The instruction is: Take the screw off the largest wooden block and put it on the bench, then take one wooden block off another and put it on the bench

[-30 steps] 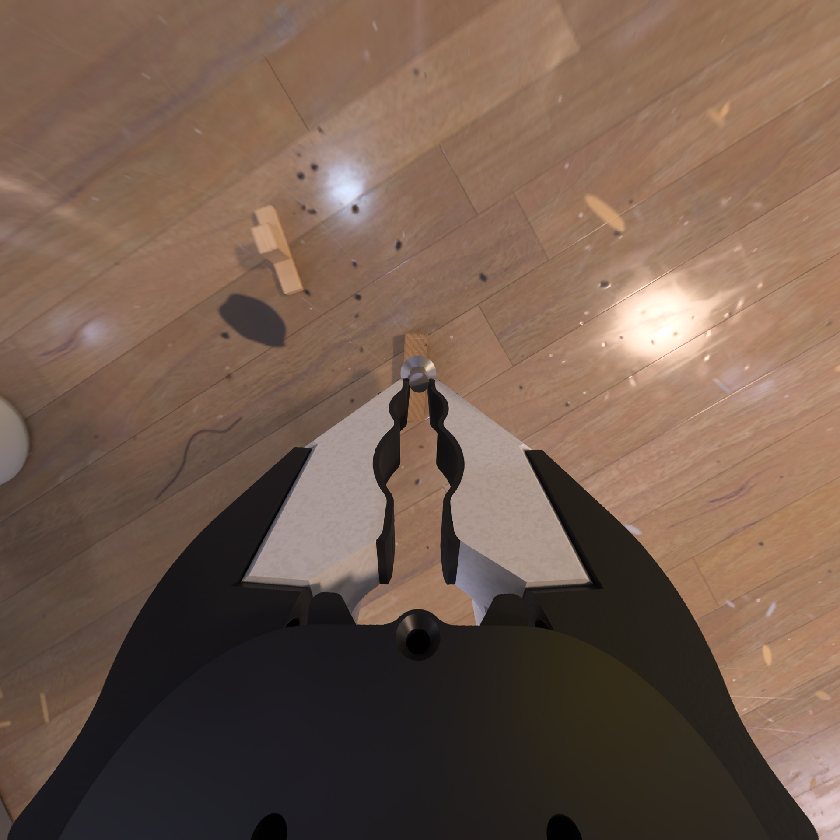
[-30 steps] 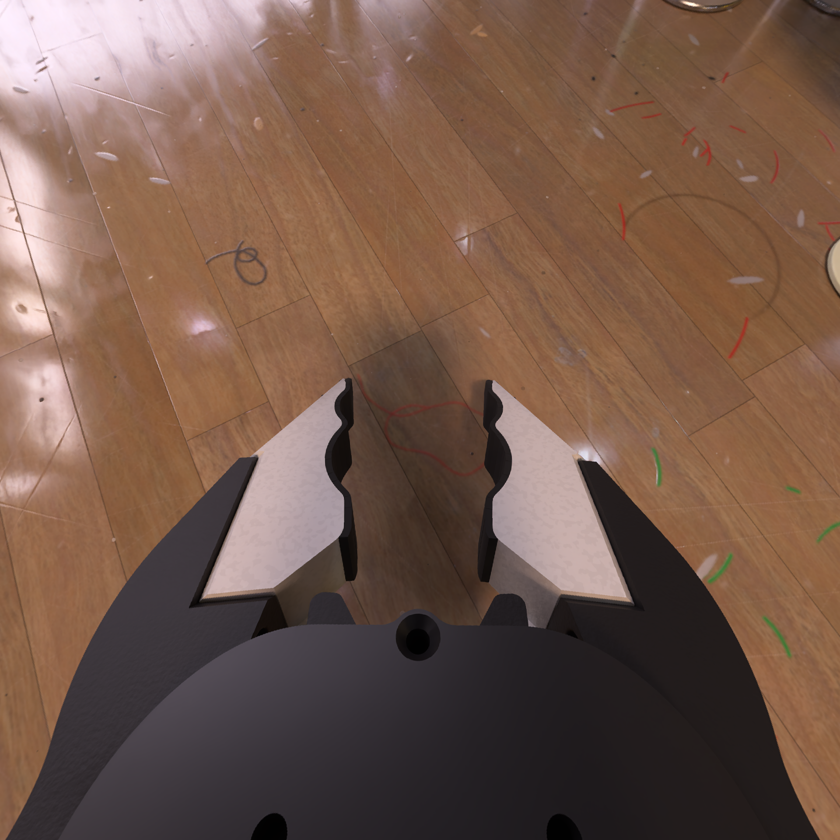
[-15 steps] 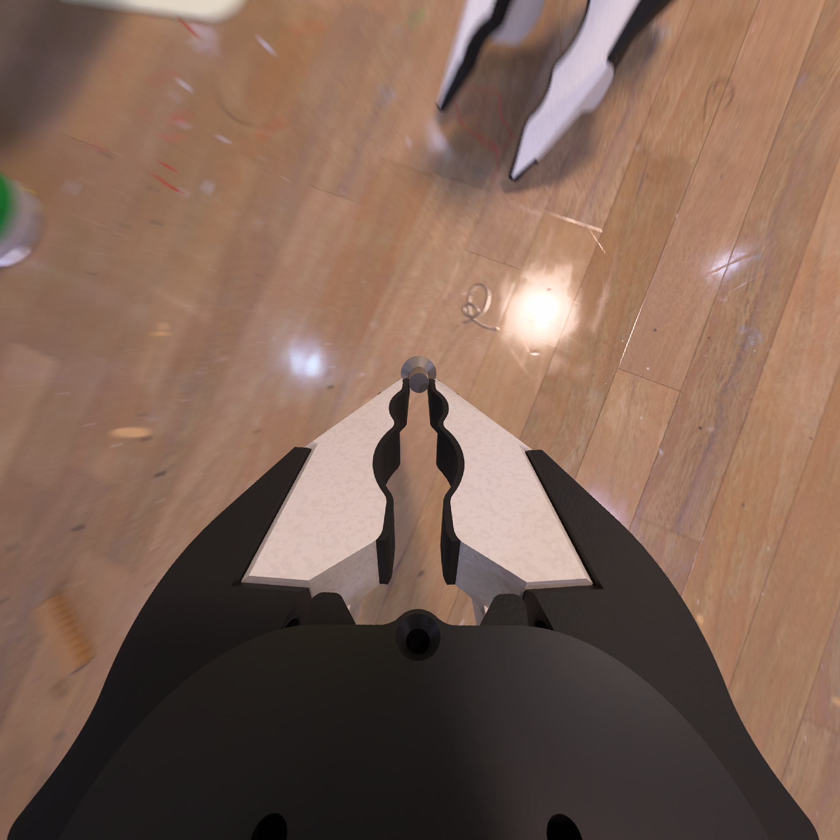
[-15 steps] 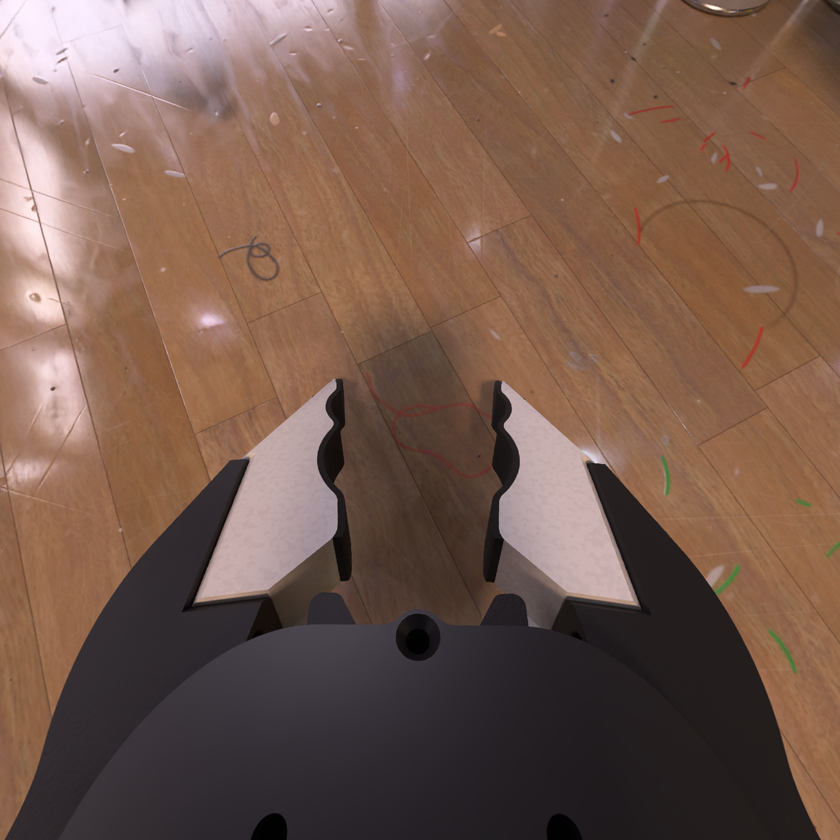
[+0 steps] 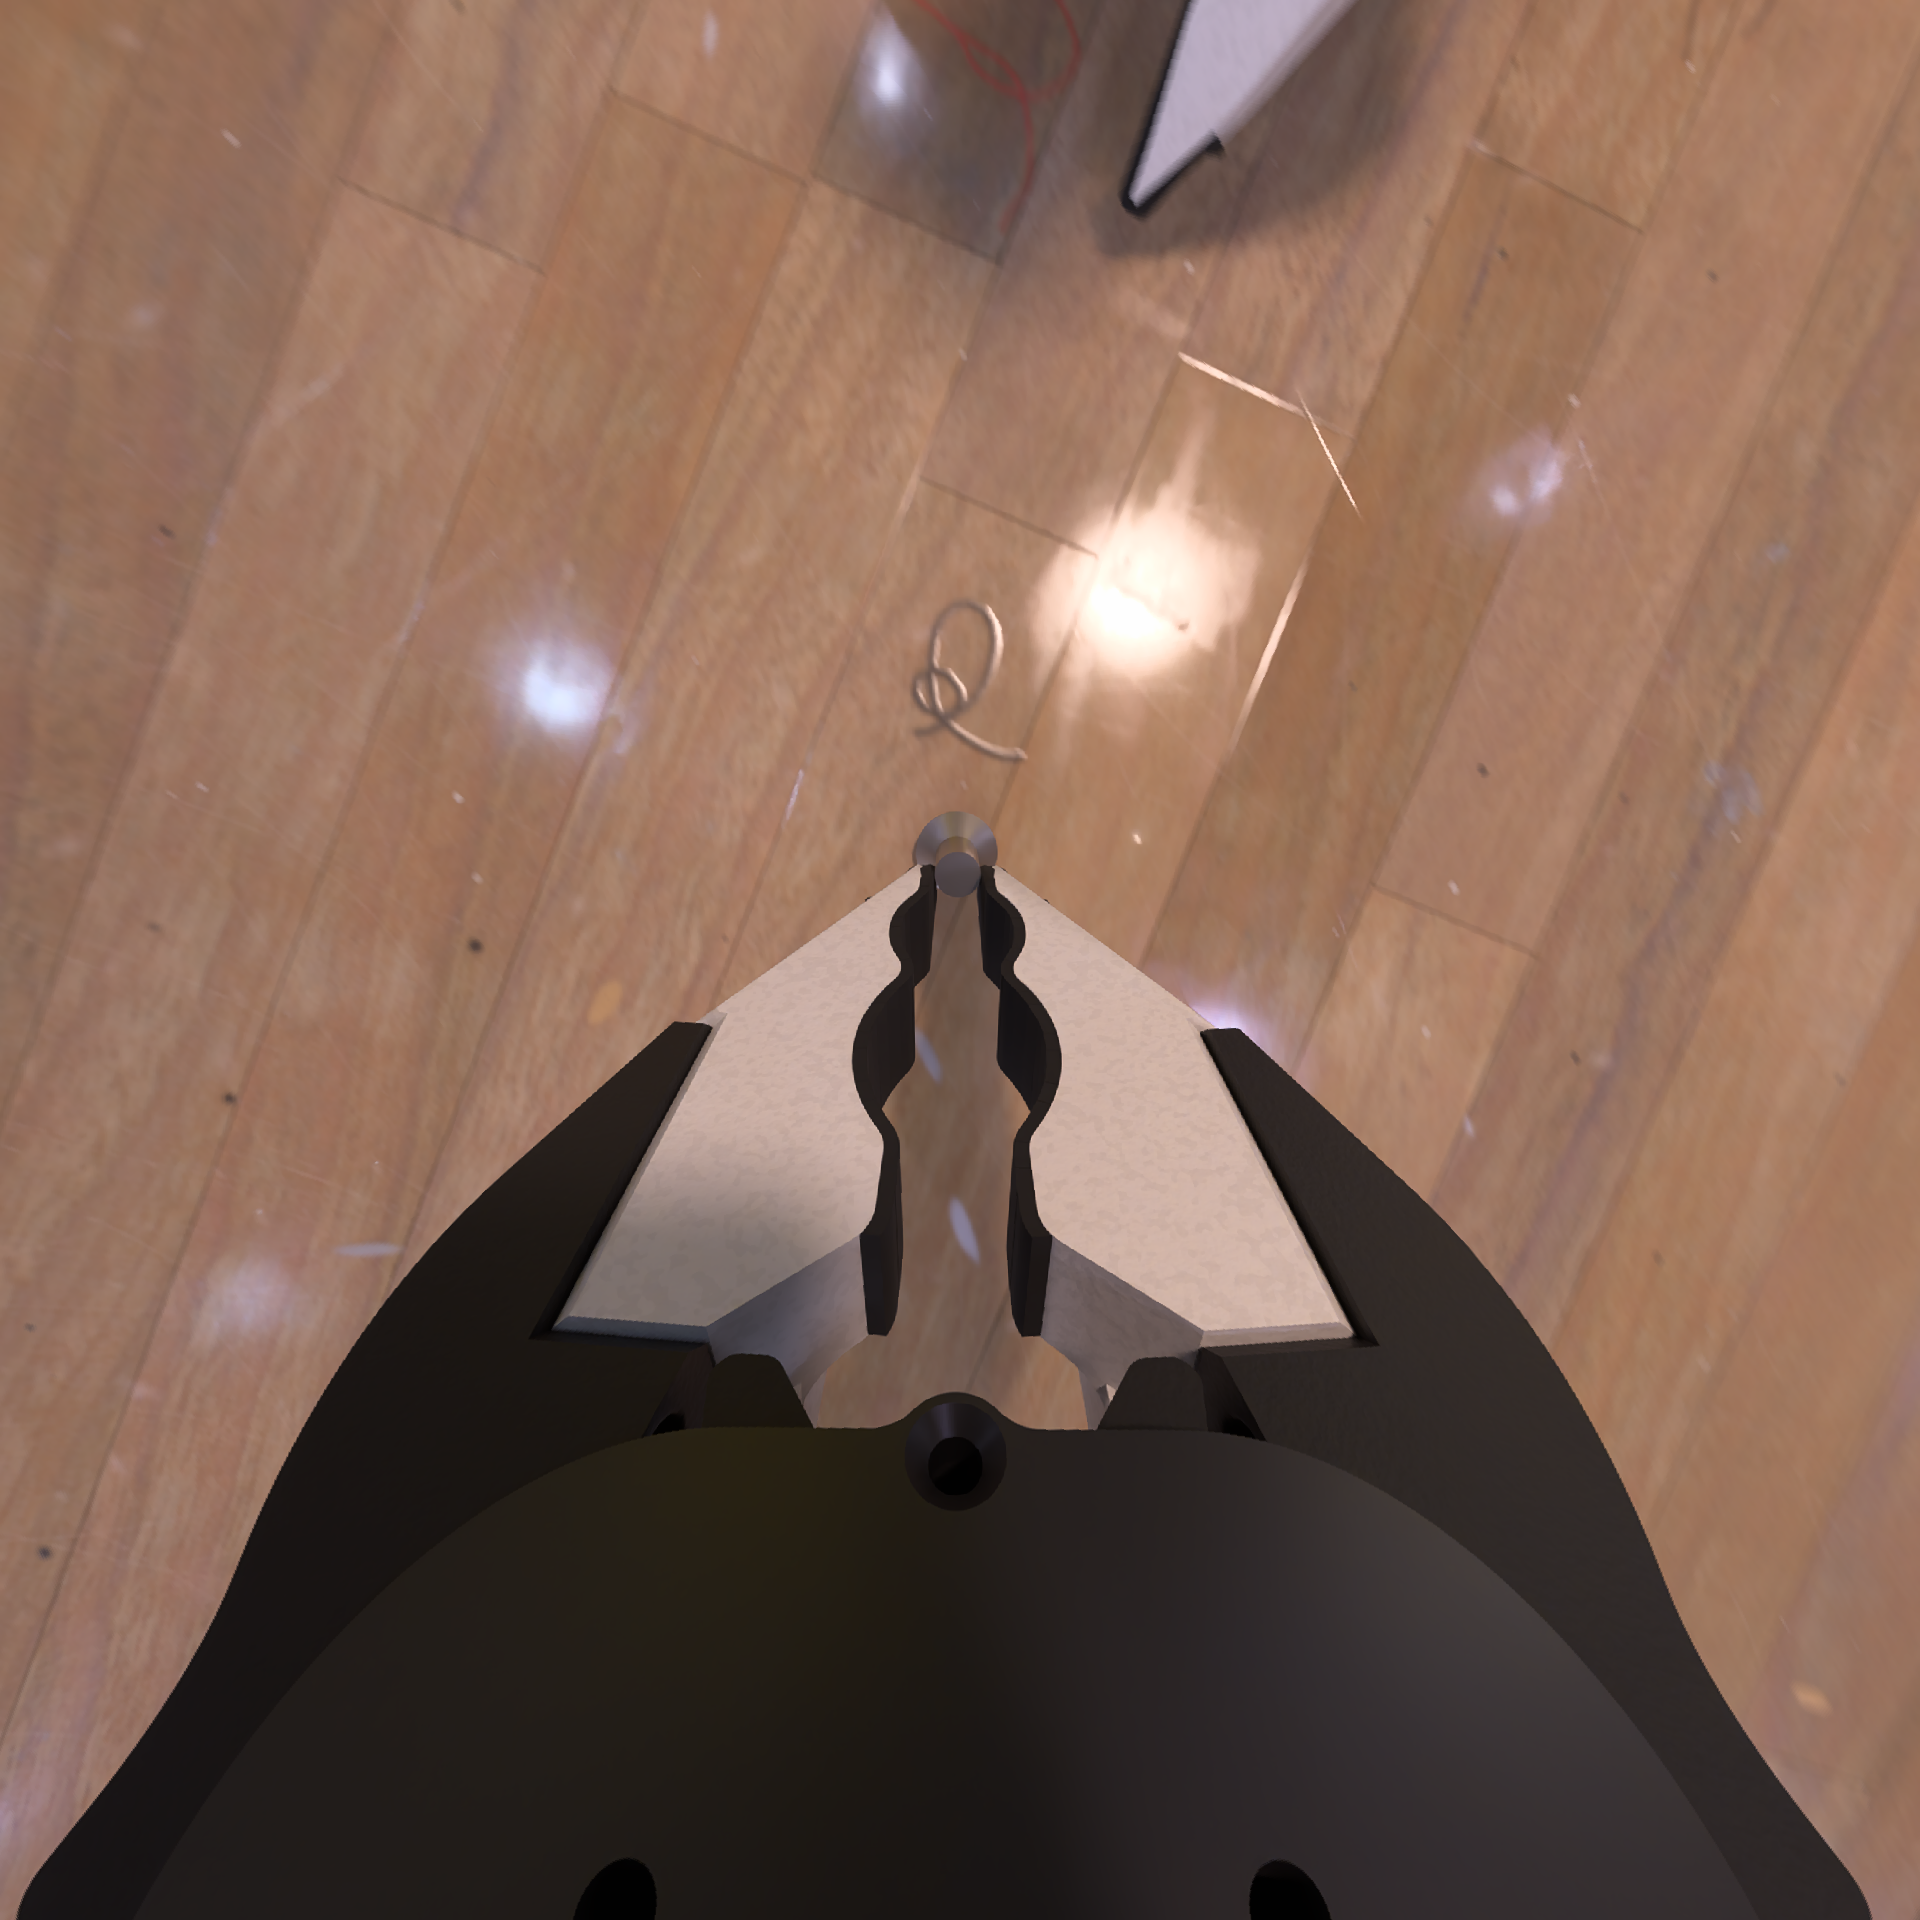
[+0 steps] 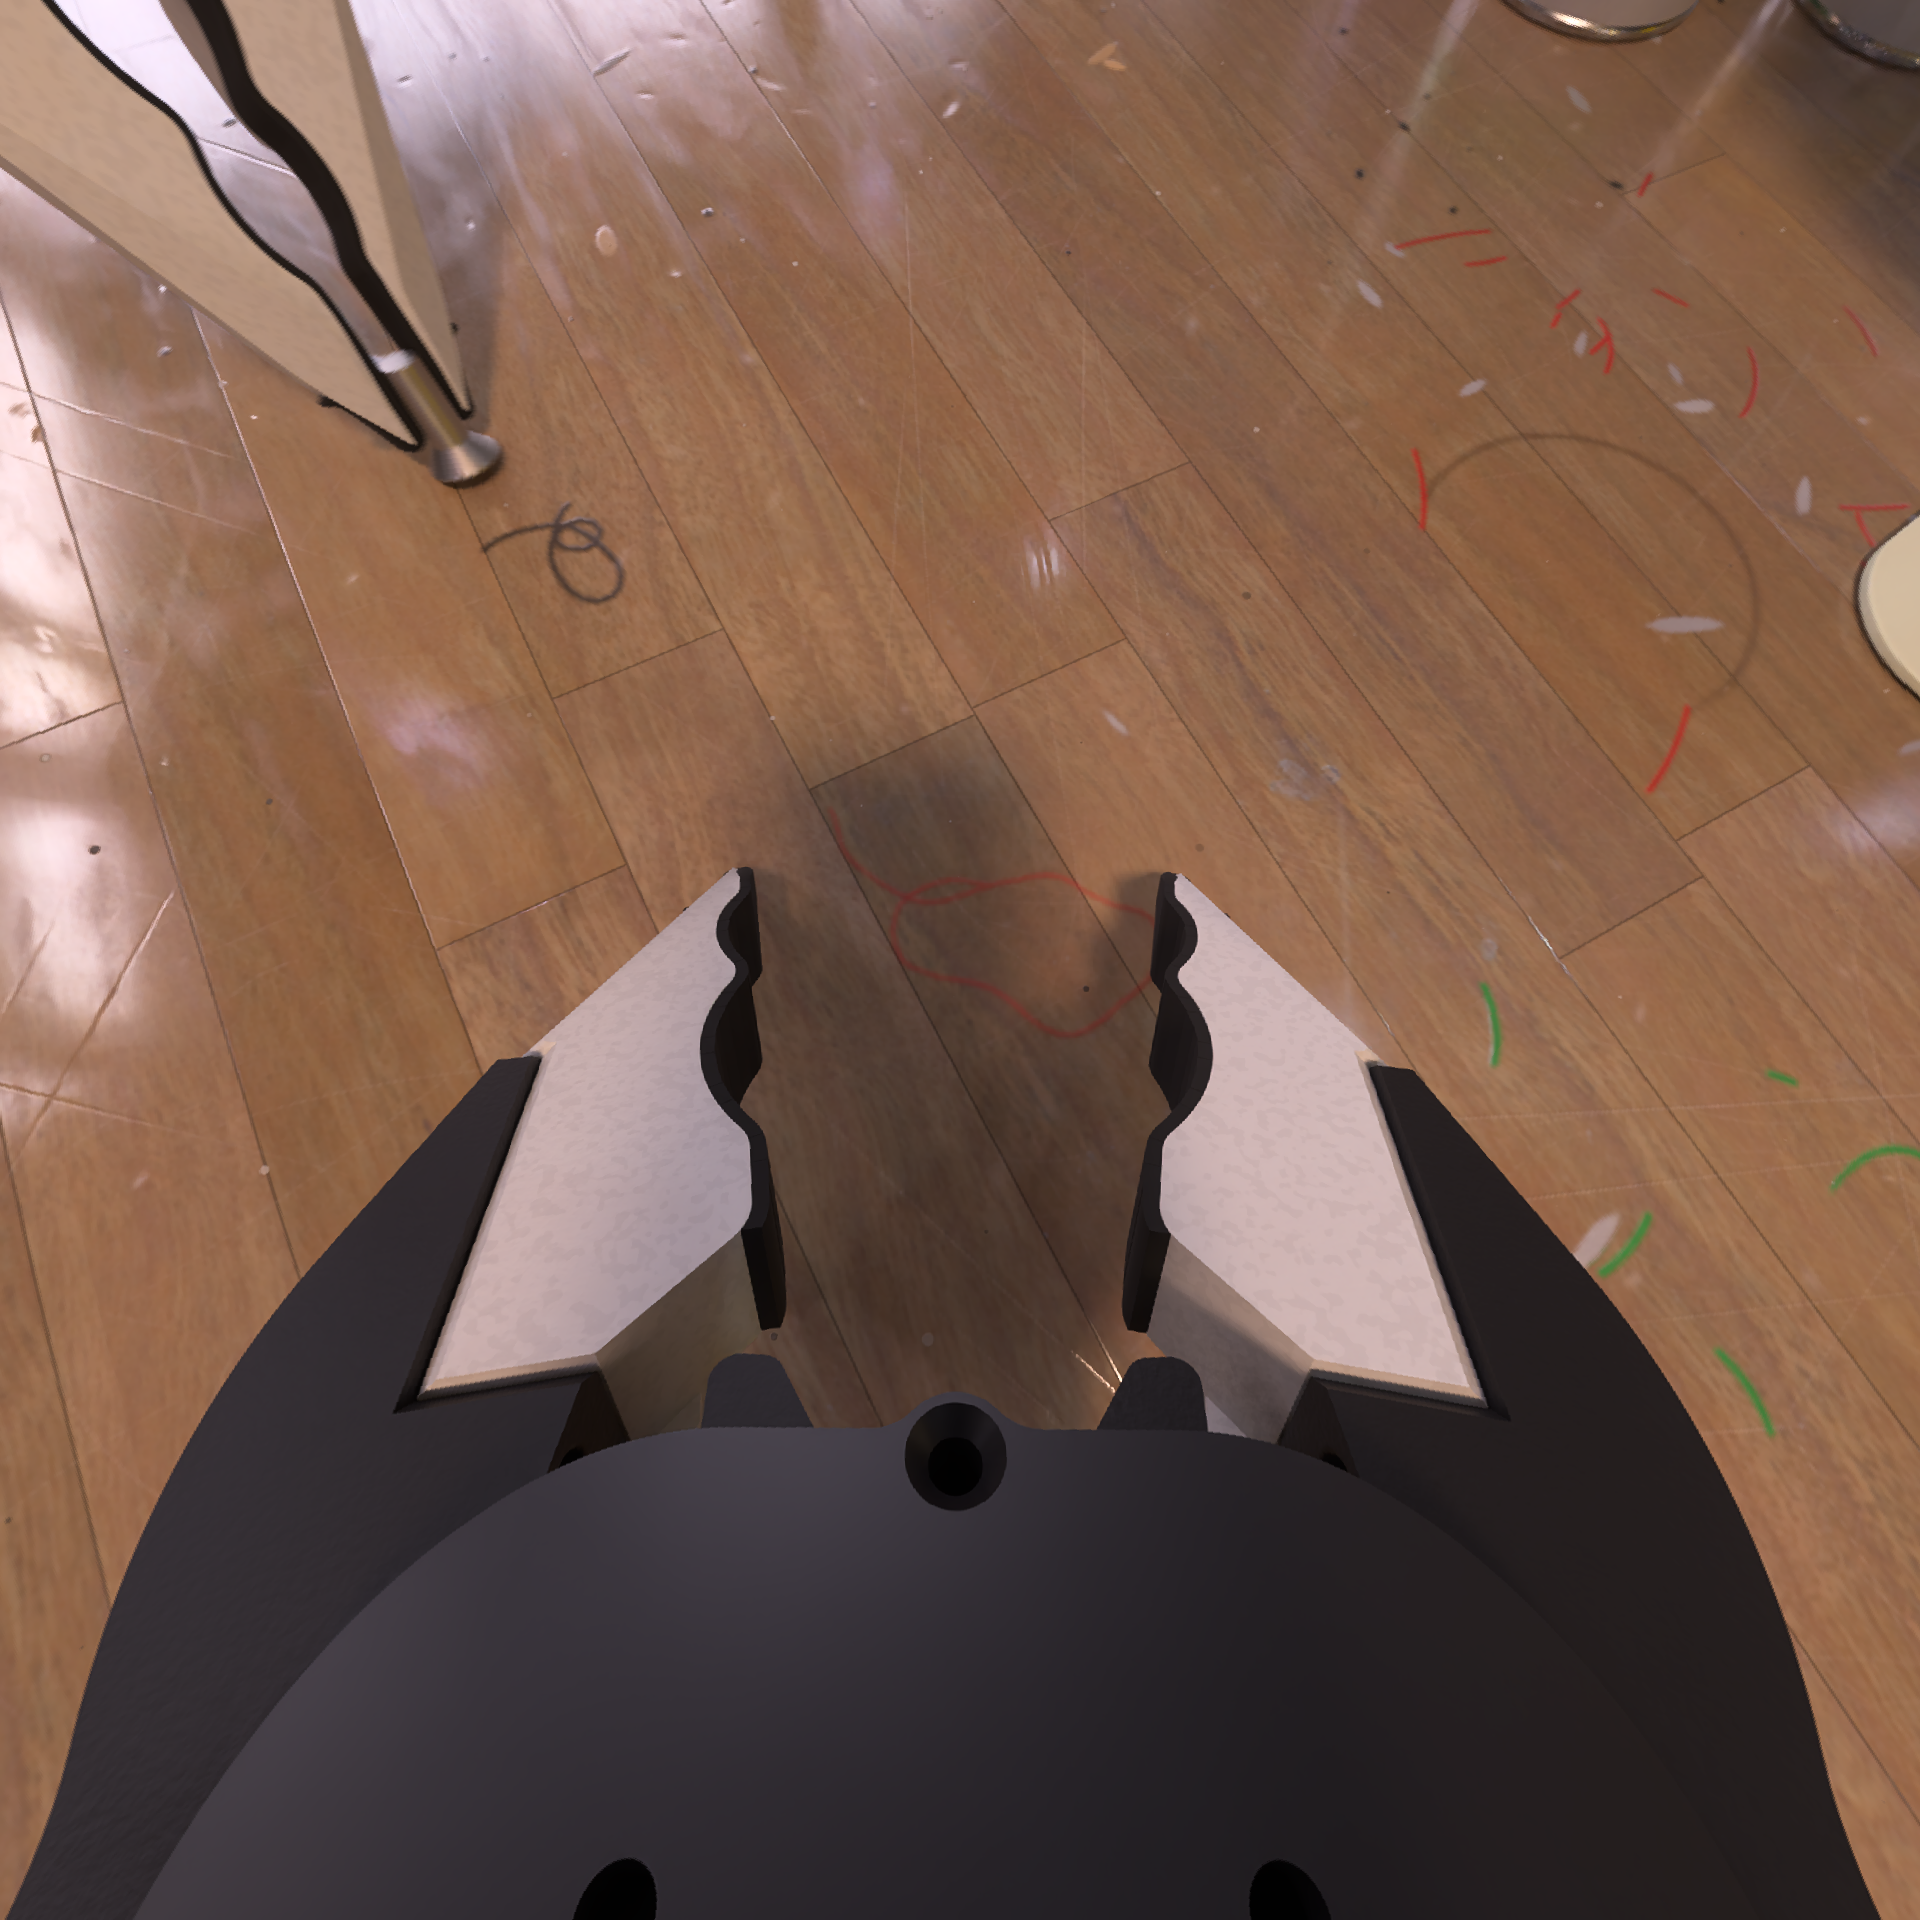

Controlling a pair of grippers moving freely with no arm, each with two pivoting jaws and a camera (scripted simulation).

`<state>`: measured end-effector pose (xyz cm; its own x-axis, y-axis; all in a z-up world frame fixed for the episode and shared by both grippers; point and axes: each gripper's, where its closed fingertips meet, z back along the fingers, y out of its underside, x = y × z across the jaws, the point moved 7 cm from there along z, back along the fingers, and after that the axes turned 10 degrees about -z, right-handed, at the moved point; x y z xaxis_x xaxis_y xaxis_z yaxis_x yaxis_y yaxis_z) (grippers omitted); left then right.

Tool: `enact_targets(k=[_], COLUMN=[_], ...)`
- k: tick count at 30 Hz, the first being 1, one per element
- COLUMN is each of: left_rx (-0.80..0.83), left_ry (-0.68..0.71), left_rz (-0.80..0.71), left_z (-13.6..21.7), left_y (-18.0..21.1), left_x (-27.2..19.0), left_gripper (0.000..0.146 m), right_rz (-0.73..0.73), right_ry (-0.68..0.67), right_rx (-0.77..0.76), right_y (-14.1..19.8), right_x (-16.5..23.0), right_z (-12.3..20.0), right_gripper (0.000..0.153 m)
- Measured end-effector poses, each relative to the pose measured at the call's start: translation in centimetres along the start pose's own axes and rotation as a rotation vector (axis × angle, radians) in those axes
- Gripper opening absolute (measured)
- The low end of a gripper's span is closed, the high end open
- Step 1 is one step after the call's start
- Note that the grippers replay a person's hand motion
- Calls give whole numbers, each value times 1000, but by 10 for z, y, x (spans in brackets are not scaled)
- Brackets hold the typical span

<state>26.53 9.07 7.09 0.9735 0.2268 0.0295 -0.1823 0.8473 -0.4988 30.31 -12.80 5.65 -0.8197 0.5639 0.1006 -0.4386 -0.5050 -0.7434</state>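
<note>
My left gripper (image 5: 957,873) is shut on a small metal screw (image 5: 957,847), held head-down at its fingertips, close above the wooden bench (image 5: 416,623). The right wrist view shows the same gripper (image 6: 421,416) at the upper left, with the screw (image 6: 457,442) pointing down and its head at or just above the bench surface (image 6: 935,416). My right gripper (image 6: 956,883) is open and empty, low over the bench above a red thread loop (image 6: 997,956). One of its fingers (image 5: 1216,83) shows at the top of the left wrist view. No wooden block is in view.
A dark curl of wire (image 5: 961,686) lies just beyond the screw, also seen in the right wrist view (image 6: 577,556). A cream plate edge (image 6: 1896,603) is at the right. Red and green scraps (image 6: 1662,343) litter the bench.
My left gripper has carried the screw away from the wooden blocks, swung round towards the right gripper and come down close to the bench. The right gripper has opened a little wider.
</note>
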Motion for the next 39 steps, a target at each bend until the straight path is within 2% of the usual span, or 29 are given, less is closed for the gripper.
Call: enact_targets(k=[2,7,10,11,13,17,19,22,25,30,32,36,39], left_rx=[17,-11,-36,-63,-148,-226,-172,-22,51,-144,-138,-121,-128], left_ry=[40,29,20,-1,-81,-408,-516,-550,-577,-607,-584,-544,-597], left_rz=[7,25,47,52,69,158,238,378,471,666,721,748,776], left_z=[5,8,17,25,53,137,171,198,201,182,170,144,127], left_y=[7,14,14,13,12,30,53,91,119,150,160,169,166], left_x=[-2,-4,1,5,20,74,106,154,193,238,253,267,281], left_gripper=[8,8,35,39,40,35,34,36,37,38,39,42,45], right_rz=[-9,-19,-17,-15,-11,-17,-17,-19,-18,-18,-18,-18,-18], right_ry=[-7,-21,-20,-18,-20,-25,-26,-26,-26,-26,-26,-27,-26], right_rx=[5,11,10,9,9,11,11,11,11,11,11,11,11], right_y=[0,0,0,0,0,0,0,0,0,0,0,0,0], right_x=[-1,-1,-1,-1,0,-1,-1,-1,-1,-1,-1,-1,-1], right_z=[0,-1,-1,-1,-1,-1,-1,-1,-1,-1,-1,-1,-1], right_gripper=[76,75,75,75,74,73,73,73,73,73,73,73,73])
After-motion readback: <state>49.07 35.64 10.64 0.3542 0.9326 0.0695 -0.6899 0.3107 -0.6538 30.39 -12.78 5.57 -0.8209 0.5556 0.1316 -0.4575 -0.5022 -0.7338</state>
